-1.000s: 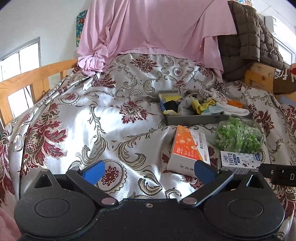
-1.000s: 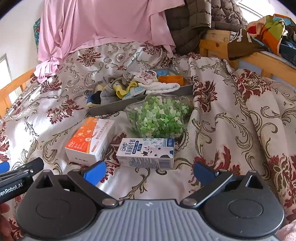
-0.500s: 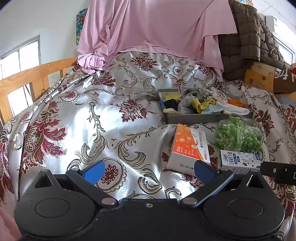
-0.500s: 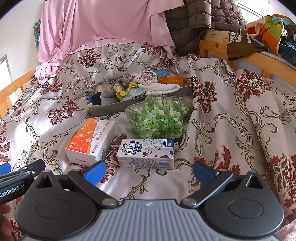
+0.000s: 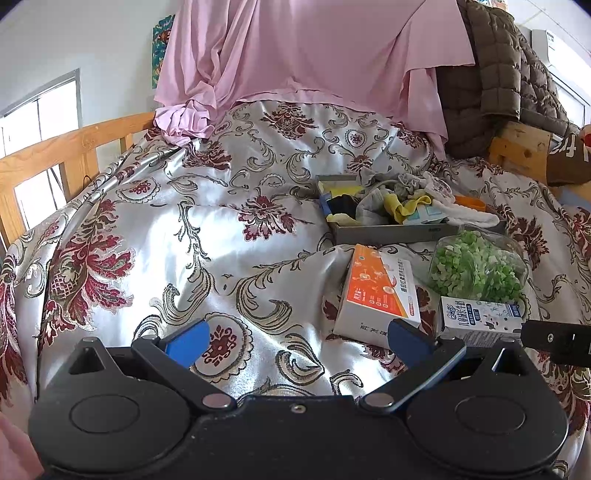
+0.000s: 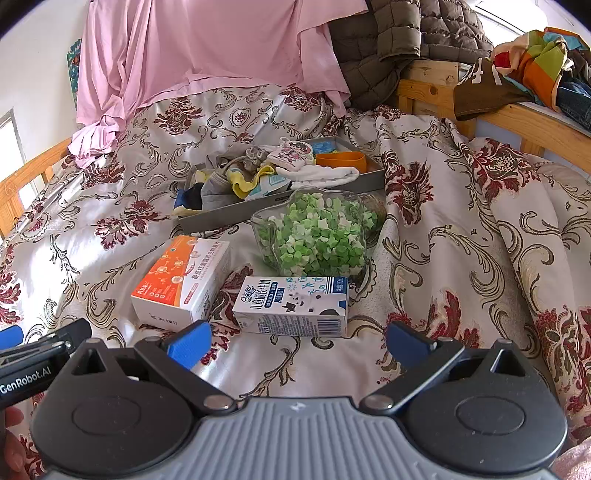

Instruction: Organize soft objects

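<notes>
Progress: barely begun | socks point(image 6: 258, 177) heaped unsorted in grey tray point(image 6: 229, 212) | left gripper point(image 5: 295, 338) and right gripper point(image 6: 297, 341) both spread apart, holding nothing

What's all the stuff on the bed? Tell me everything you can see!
bedspread: one, silvery with red flowers, covering the bed
grey tray: one, mid-bed, heaped with socks and small cloths
white sock: one, on the tray's right side
yellow sock: one, mid-tray
orange cup: one, tray's far right corner
clear container of green stars: one, in front of the tray
orange-and-white box: one, left of the container
milk carton: one, blue-white, lying flat, nearest
pink sheet: one, draped behind
brown quilted jacket: one, right of the sheet
left gripper: black, blue pads, jaws open
right gripper: same, jaws open
</notes>
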Available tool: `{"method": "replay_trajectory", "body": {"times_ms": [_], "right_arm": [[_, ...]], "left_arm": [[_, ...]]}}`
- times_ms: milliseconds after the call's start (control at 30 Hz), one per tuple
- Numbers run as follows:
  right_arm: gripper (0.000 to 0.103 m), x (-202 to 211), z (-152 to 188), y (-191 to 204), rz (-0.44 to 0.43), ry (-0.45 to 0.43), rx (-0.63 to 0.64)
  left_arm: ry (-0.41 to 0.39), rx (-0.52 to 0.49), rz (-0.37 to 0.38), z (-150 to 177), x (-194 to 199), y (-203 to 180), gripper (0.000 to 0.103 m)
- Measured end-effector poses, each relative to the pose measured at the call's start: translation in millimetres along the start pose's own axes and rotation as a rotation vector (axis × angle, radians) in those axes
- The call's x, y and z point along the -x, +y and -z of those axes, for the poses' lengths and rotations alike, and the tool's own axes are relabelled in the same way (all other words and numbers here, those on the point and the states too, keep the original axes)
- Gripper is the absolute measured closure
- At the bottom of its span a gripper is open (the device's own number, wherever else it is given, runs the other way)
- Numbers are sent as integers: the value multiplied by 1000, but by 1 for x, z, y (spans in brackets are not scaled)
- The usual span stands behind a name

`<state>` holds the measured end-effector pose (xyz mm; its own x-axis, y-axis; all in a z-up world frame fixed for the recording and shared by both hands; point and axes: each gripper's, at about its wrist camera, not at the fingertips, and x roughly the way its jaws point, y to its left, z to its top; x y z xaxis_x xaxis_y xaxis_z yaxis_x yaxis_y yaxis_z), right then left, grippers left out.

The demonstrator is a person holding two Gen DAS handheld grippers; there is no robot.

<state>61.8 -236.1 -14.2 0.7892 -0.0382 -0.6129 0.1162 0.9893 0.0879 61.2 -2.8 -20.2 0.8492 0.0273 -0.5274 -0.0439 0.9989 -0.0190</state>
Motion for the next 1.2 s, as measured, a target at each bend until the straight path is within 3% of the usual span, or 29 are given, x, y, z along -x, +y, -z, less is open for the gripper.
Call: {"method": "replay_trajectory", "body": {"times_ms": [1200], "right_arm": [[0, 0, 0, -1, 0, 0, 0]], "left_arm": [[3, -1, -2, 0, -1, 0, 1]]}}
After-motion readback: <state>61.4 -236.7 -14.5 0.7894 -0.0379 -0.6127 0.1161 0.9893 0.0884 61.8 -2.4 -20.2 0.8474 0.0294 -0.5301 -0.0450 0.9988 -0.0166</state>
